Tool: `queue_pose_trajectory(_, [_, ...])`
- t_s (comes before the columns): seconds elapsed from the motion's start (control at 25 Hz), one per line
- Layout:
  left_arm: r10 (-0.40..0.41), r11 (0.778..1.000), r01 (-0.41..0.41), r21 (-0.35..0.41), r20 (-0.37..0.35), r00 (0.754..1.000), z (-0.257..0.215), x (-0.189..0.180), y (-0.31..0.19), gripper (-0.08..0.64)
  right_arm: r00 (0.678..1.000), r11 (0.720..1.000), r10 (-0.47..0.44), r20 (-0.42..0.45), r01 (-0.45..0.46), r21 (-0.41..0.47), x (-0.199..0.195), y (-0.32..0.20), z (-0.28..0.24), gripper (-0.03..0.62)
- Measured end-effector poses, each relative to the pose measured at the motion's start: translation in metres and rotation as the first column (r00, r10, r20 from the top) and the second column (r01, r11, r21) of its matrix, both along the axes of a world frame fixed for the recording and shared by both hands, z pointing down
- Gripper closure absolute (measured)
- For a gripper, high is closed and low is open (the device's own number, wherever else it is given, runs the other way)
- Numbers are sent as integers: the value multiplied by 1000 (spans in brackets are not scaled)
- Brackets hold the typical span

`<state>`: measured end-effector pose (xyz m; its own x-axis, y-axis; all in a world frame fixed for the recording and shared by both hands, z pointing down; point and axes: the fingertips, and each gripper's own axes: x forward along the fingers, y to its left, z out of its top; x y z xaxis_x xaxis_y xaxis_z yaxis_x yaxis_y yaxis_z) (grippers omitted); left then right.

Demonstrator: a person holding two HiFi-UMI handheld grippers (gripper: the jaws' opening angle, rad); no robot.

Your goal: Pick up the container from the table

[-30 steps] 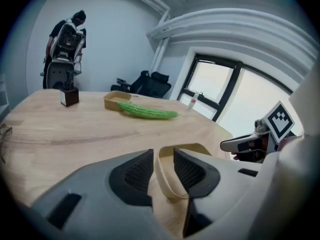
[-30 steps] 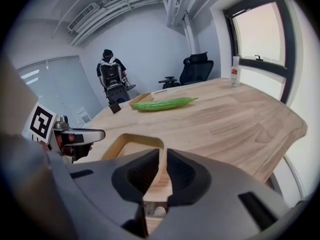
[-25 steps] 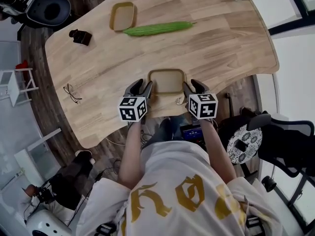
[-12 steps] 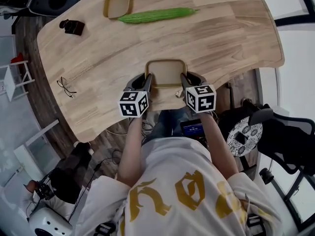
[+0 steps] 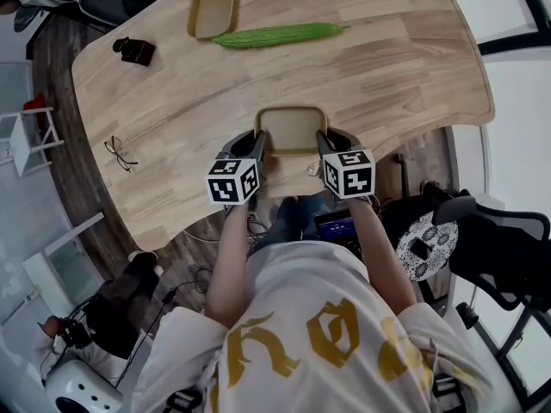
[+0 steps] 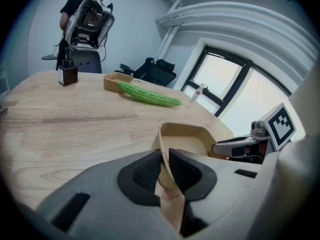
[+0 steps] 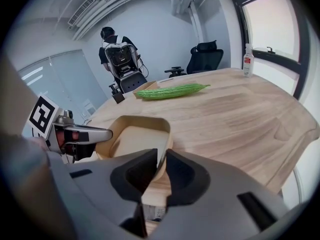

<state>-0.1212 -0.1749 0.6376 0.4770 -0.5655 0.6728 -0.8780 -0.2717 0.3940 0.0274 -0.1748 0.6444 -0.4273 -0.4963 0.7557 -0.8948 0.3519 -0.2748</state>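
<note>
There's the shallow tan rectangular container (image 5: 291, 127) at six o'clock on the light wooden table (image 5: 387, 67). The left gripper (image 6: 164, 156) is closing its jaws on the nine o'clock wall, and the right gripper (image 7: 159, 160) is pinching the three o'clock wall.

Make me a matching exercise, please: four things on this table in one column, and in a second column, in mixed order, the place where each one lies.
Things
1. container
2. green gourd
3. eyeglasses
4. small black object

Places
A. far side, right beside the shallow tray
B. middle of the near edge of the table
C. far left corner
D. left edge, alone, nearer the person

Pairs: 1-B, 2-A, 3-D, 4-C
</note>
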Motion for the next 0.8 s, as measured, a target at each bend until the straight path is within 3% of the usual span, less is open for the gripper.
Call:
queue_pose_trajectory(0.36, [13,995,-15,101,20,1000,-53,1,-21,509,999,996,42,32,-45,75,1,-21,-49,542])
queue_pose_trajectory(0.8, [1,985,1,170,-10,1000,-113,-3,-43,509,997,979,58,52,-67,190,-2,-48,-115,551])
